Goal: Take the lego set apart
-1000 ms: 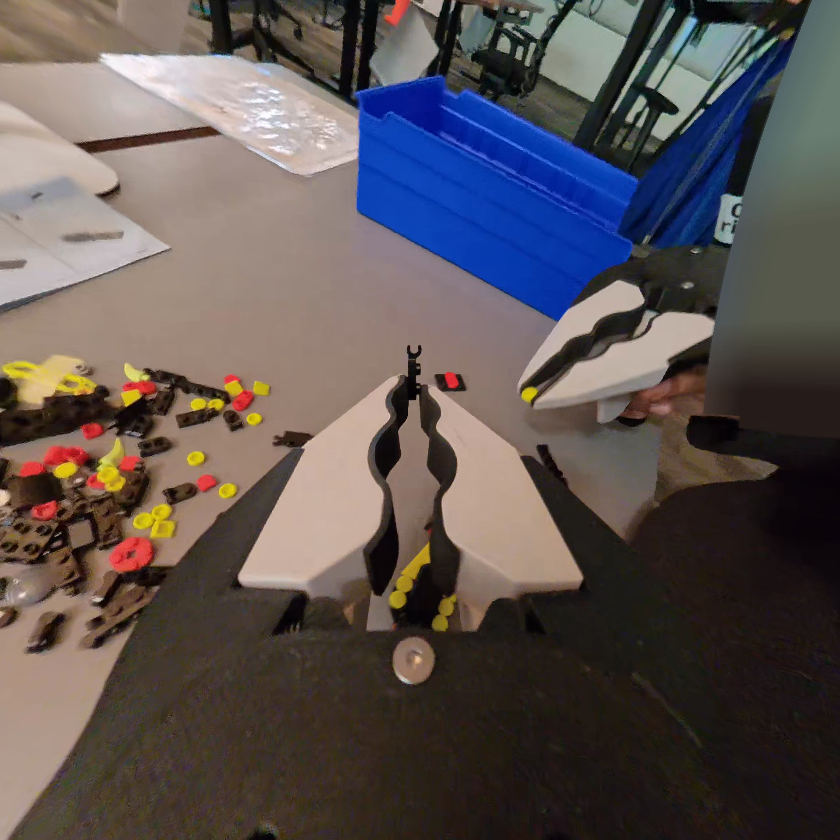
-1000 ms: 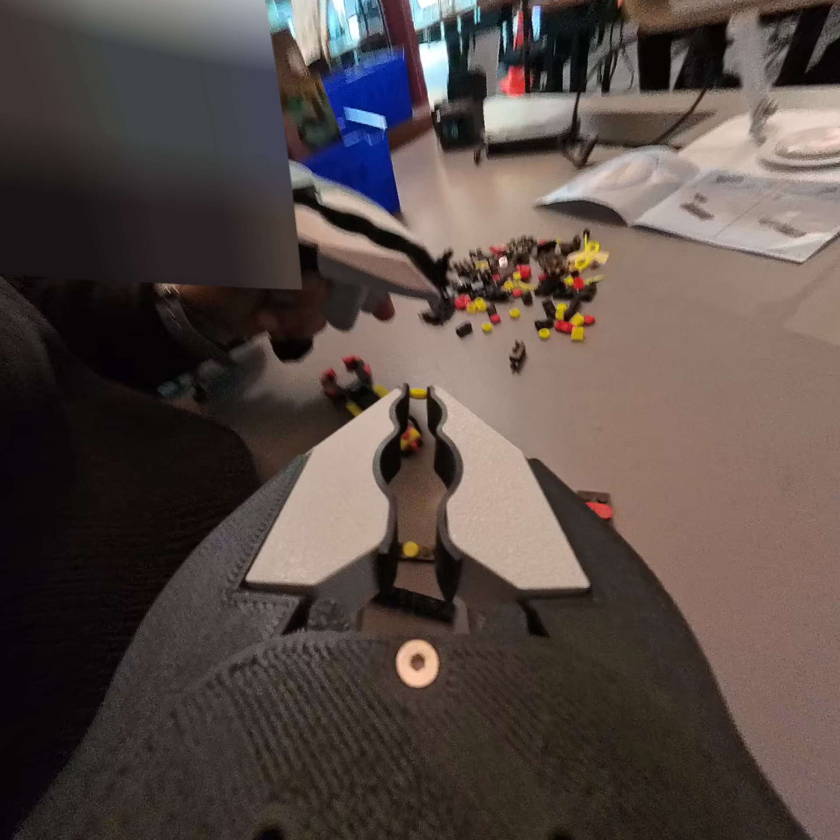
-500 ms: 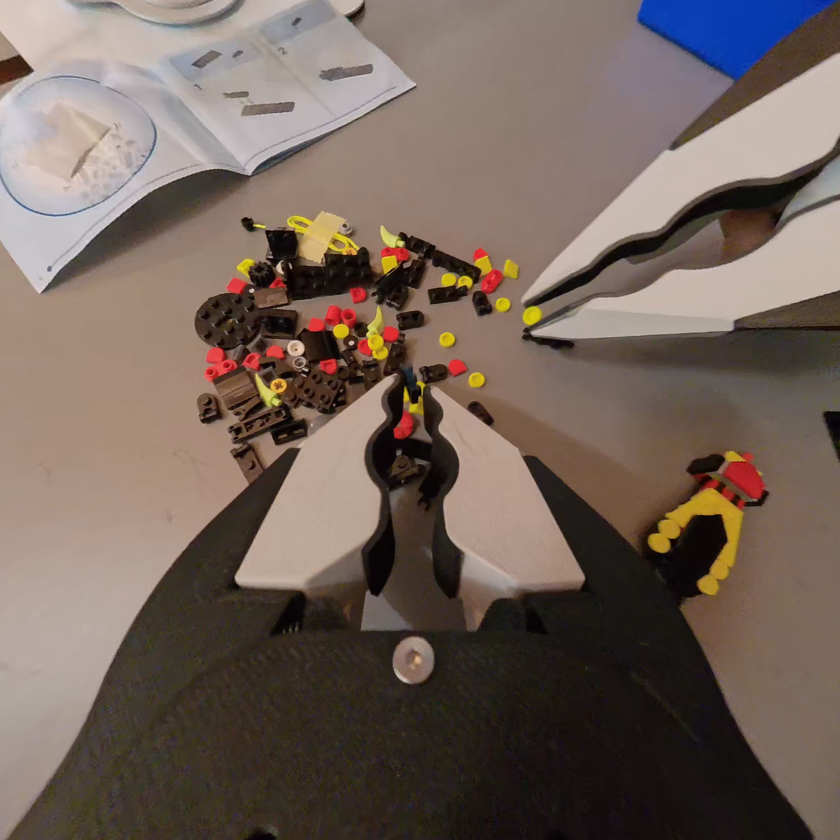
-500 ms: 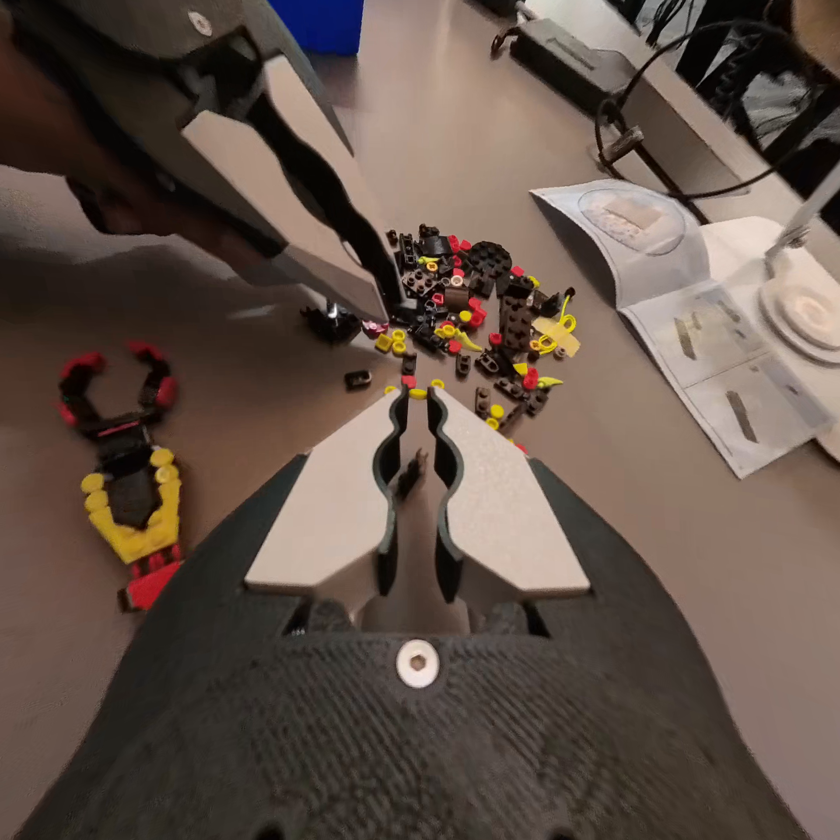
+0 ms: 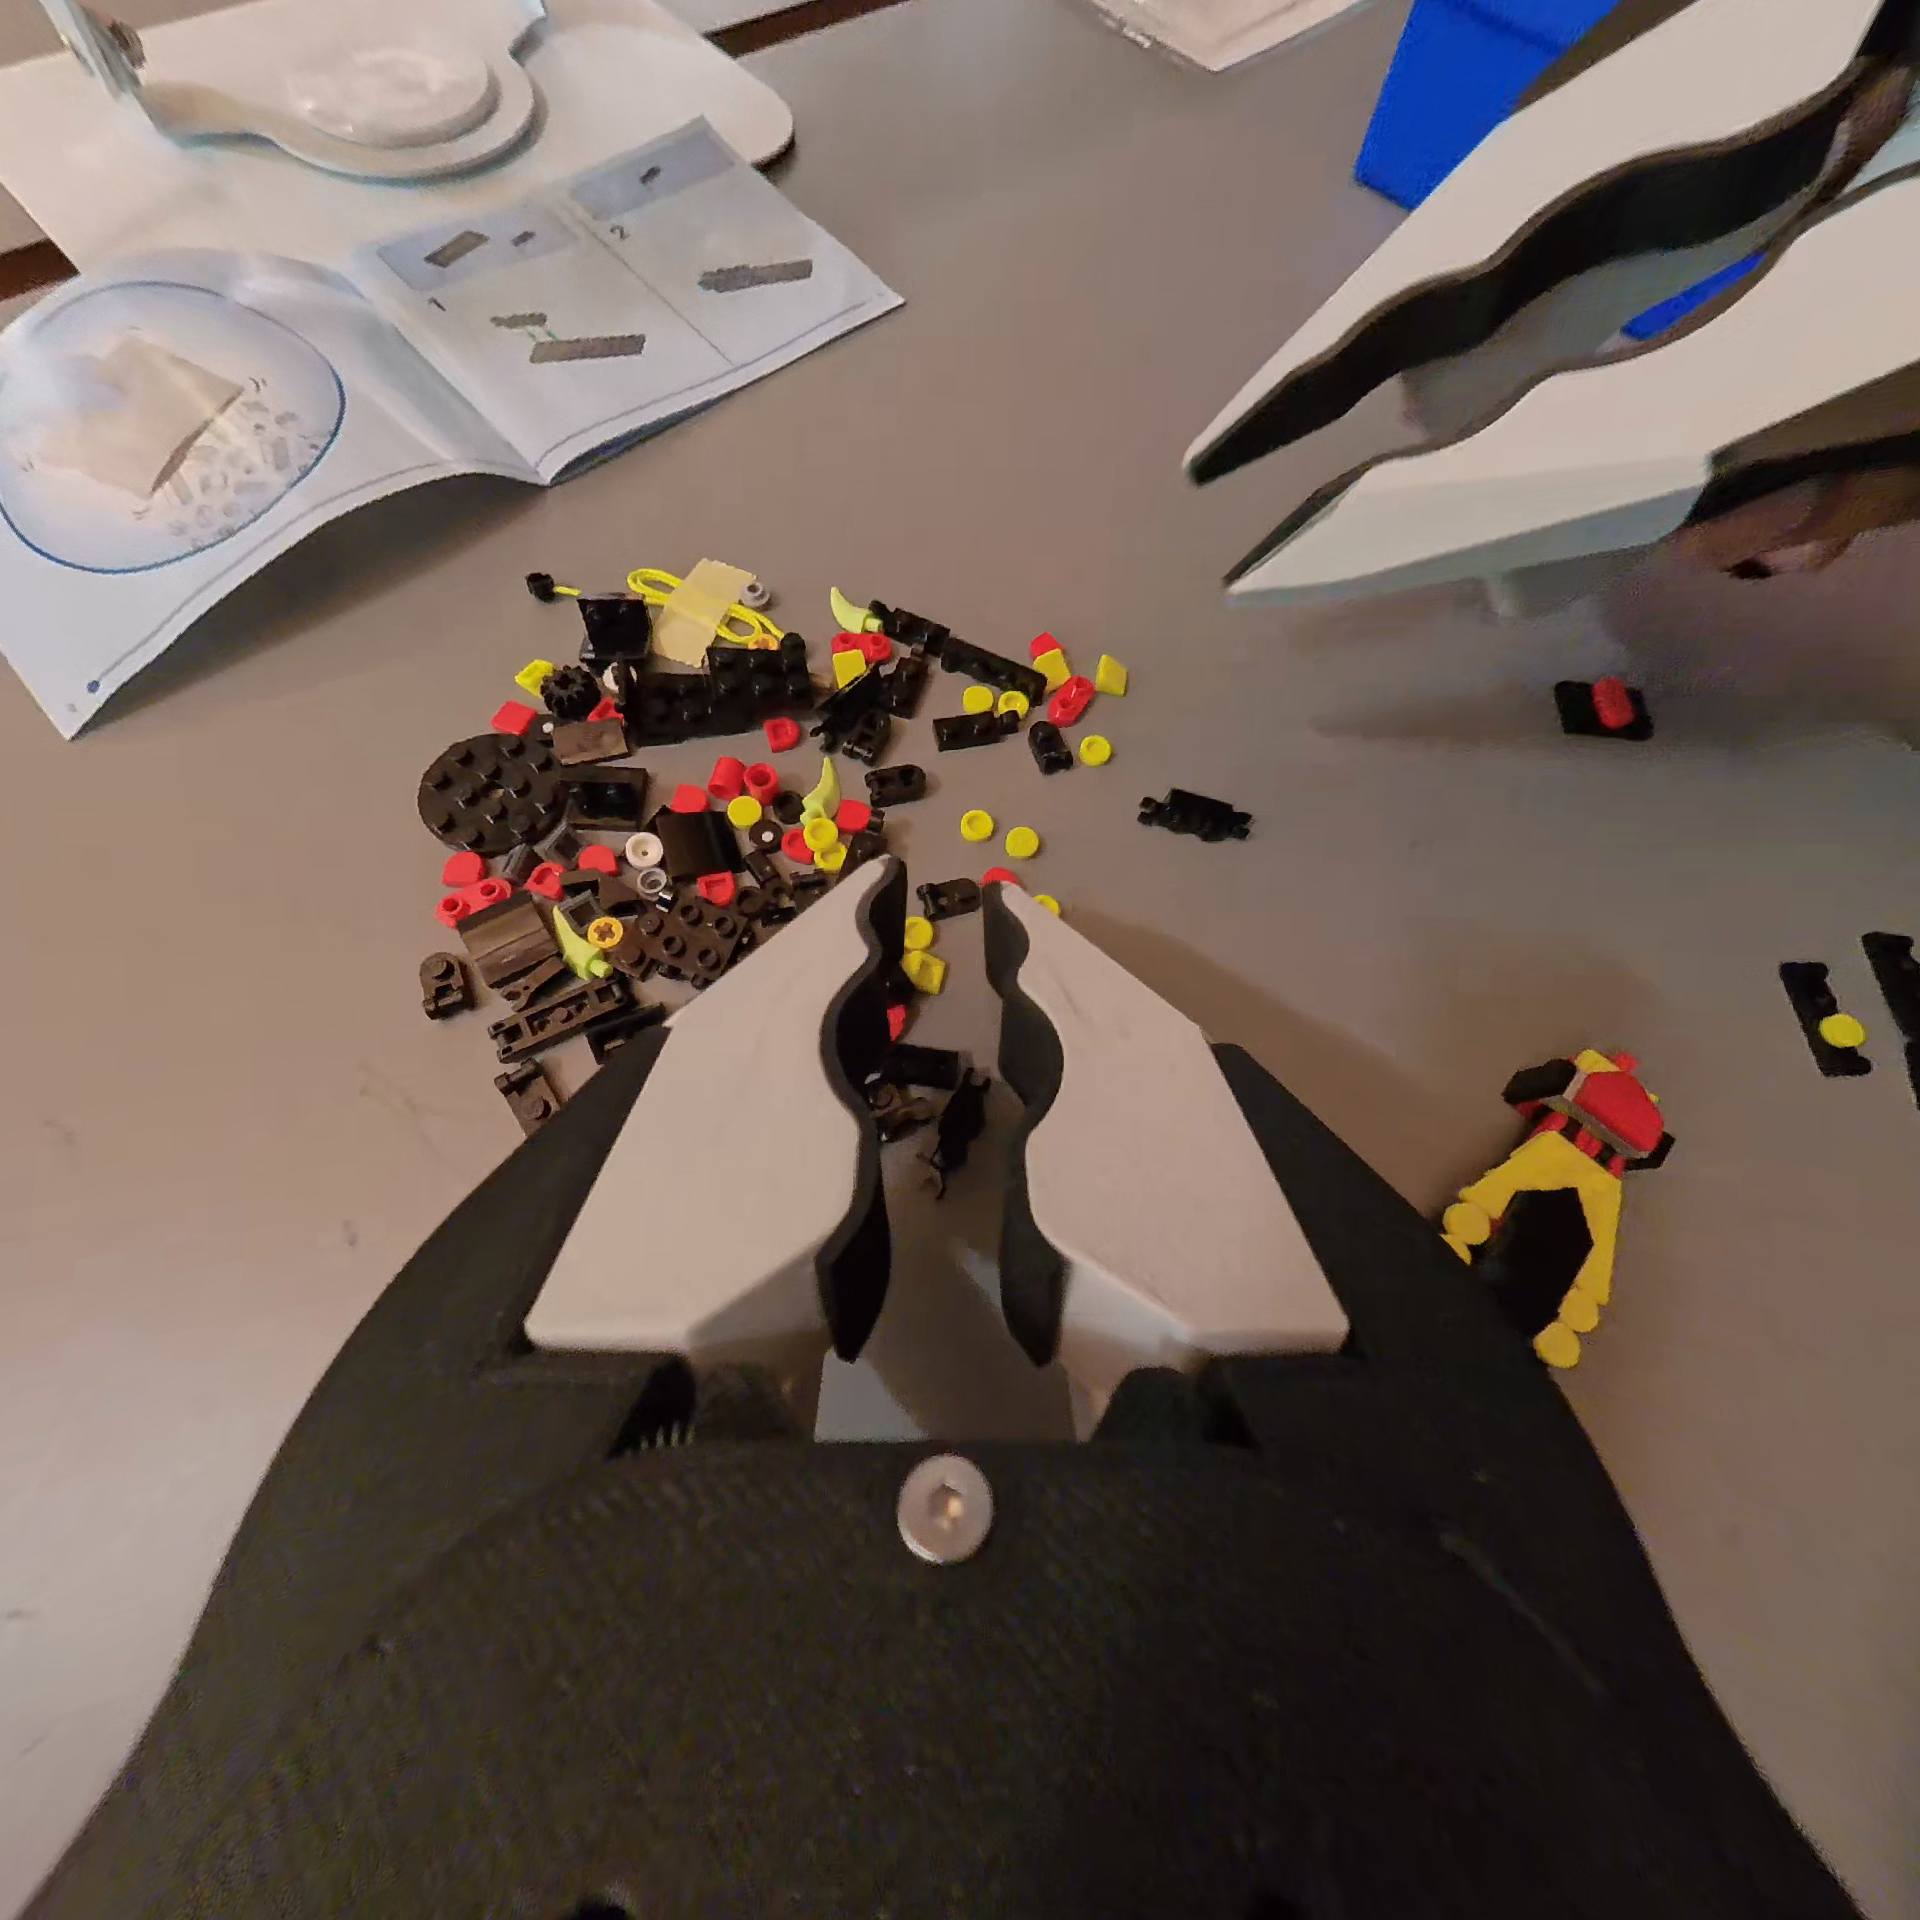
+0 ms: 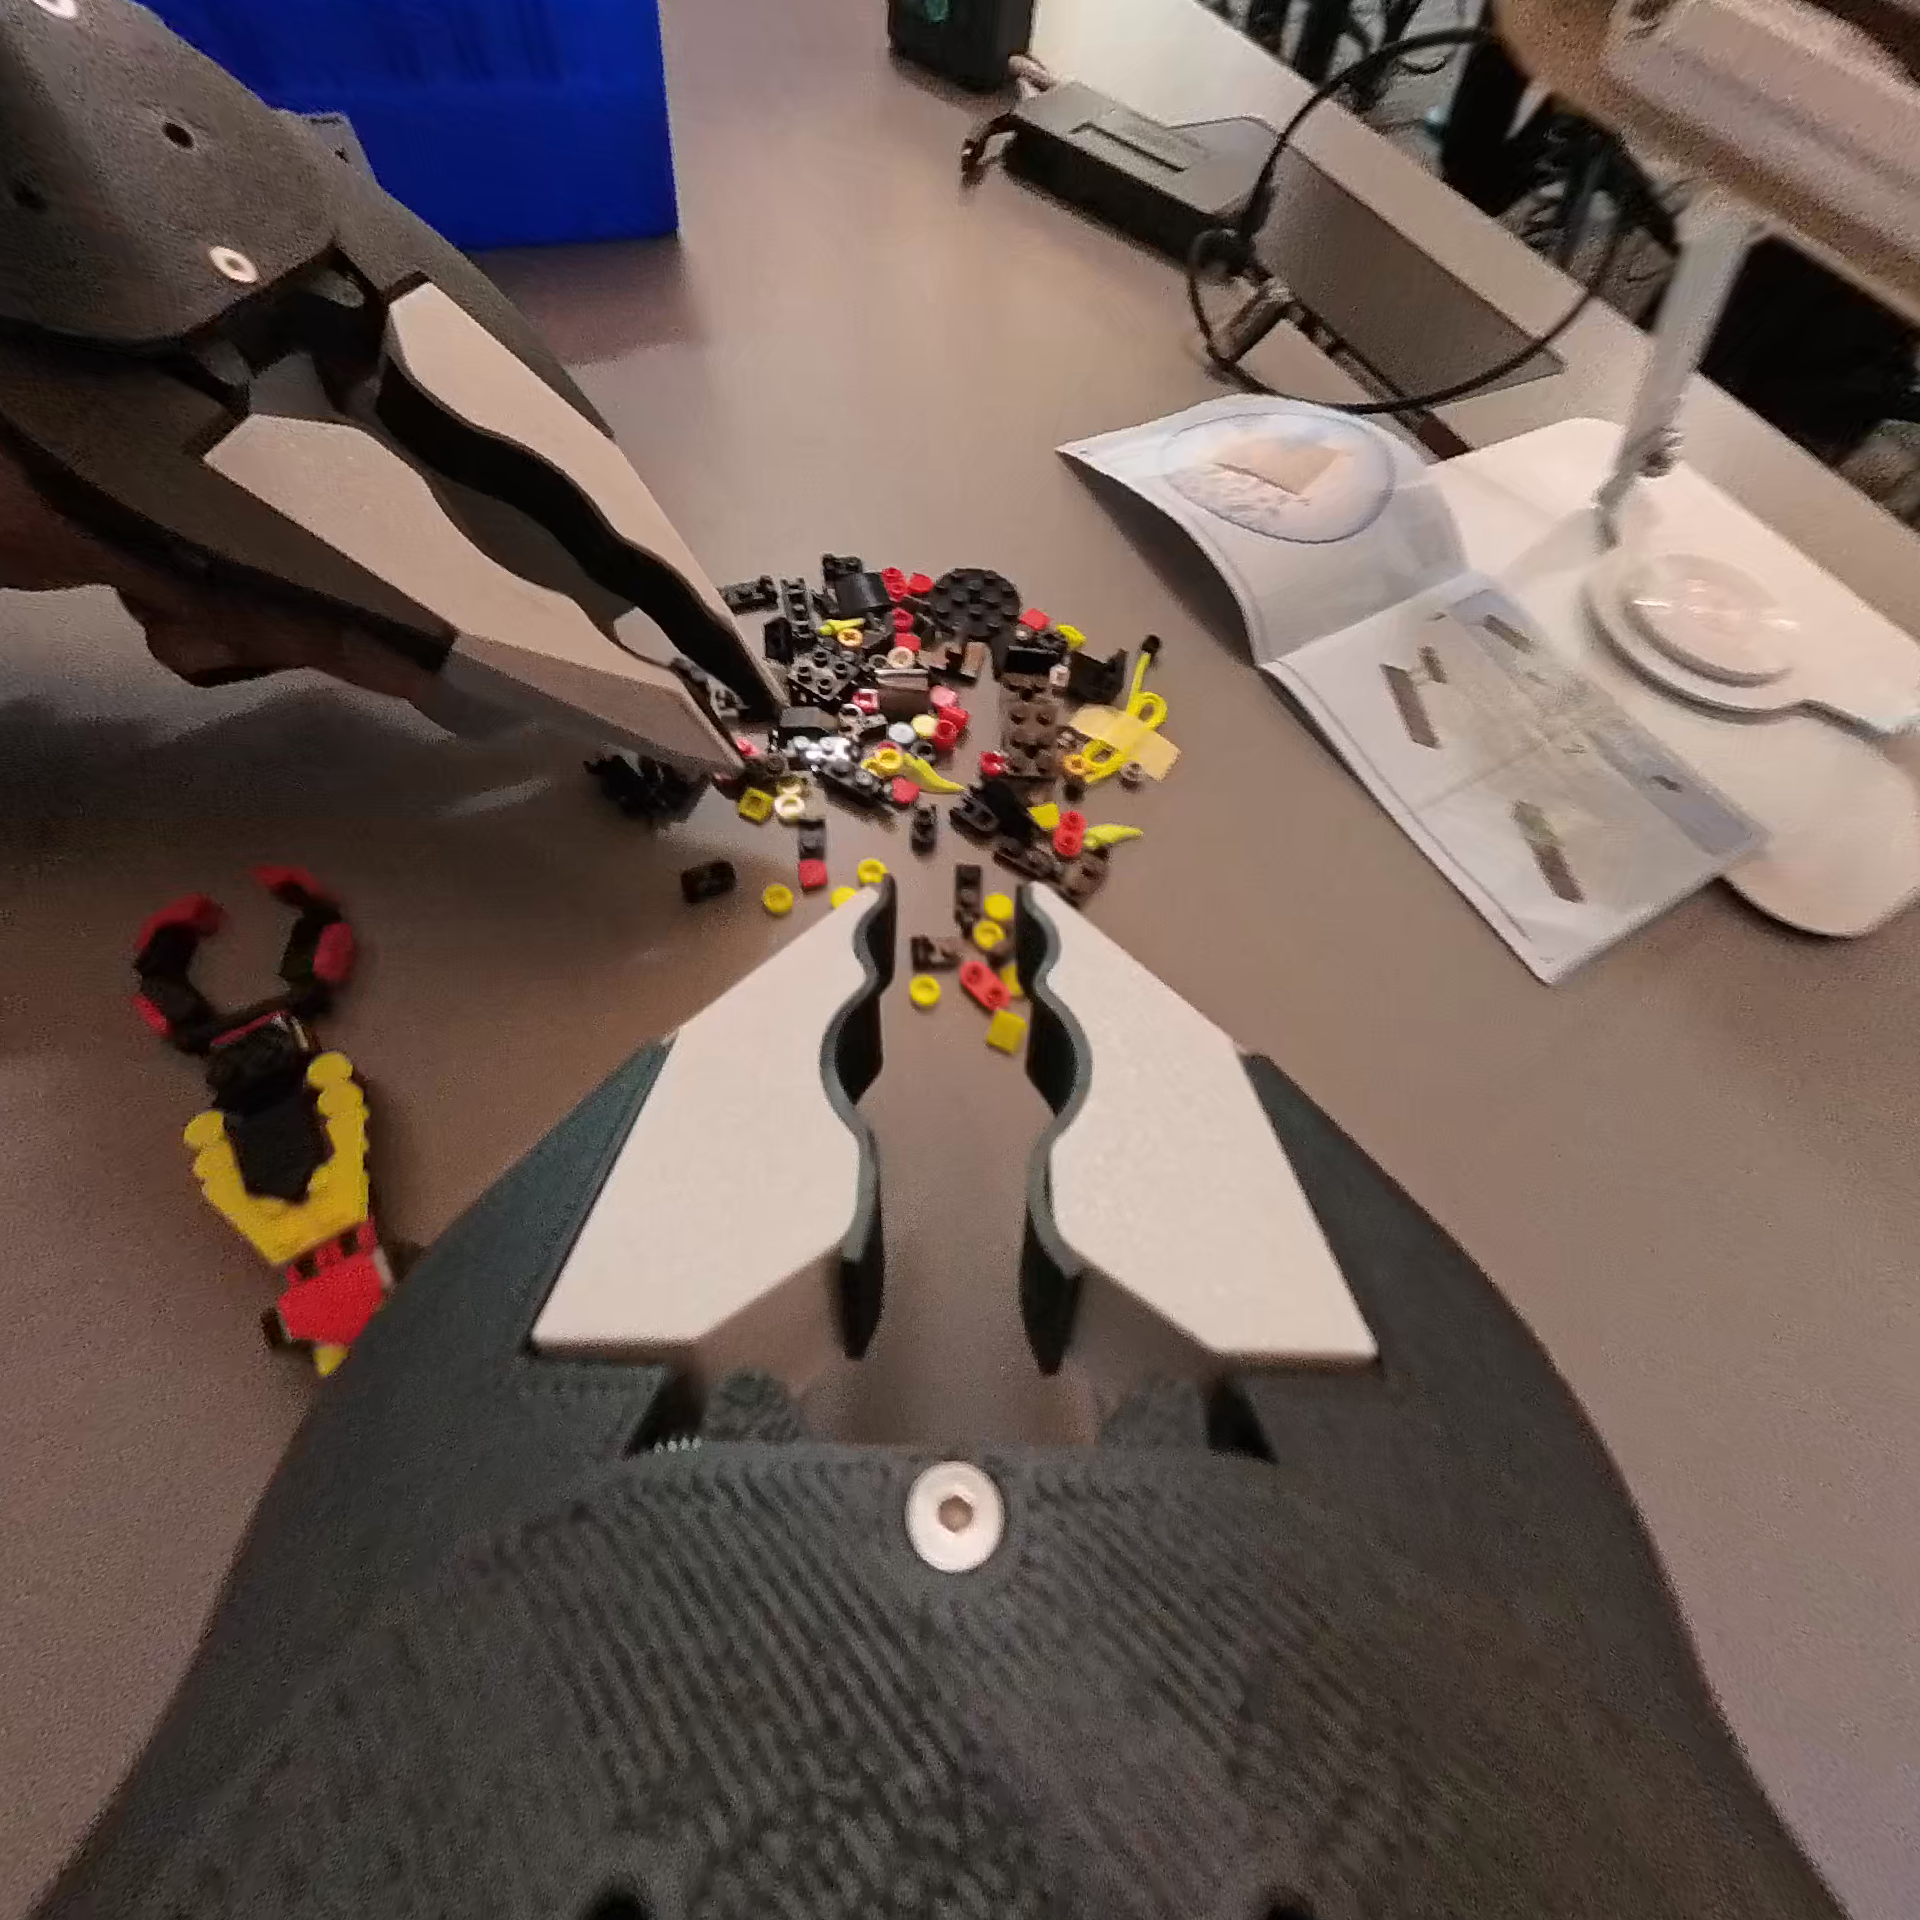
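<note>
A partly built yellow, red and black lego model (image 5: pixel 1558 1195) lies on the grey table to the right of my left gripper; in the right wrist view it (image 6: pixel 281 1122) lies at the left. A pile of loose lego pieces (image 5: pixel 748 790) (image 6: pixel 935 727) lies ahead of both grippers. My left gripper (image 5: pixel 940 888) is open and empty, low over the pile's near edge, with a small black piece (image 5: pixel 961 1127) lying on the table between its fingers. My right gripper (image 6: pixel 956 896) is open and empty just short of the pile. Each also shows in the other's view: left (image 6: pixel 750 736), right (image 5: pixel 1216 530).
An open instruction booklet (image 5: pixel 416 343) (image 6: pixel 1455 707) lies beyond the pile, beside a white stand base (image 5: pixel 395 104) (image 6: pixel 1714 644). A blue bin (image 5: pixel 1455 104) (image 6: pixel 468 104) stands at the back. A black power brick with cables (image 6: pixel 1122 156) lies farther off. Stray pieces (image 5: pixel 1605 707) (image 5: pixel 1823 1018) lie at the right. About 8 centimetres separates my left fingertips from my right.
Both grippers came down from above the table to the pile. The left let go of a small black piece, the right let go of a yellow stud, and both have opened wider.
</note>
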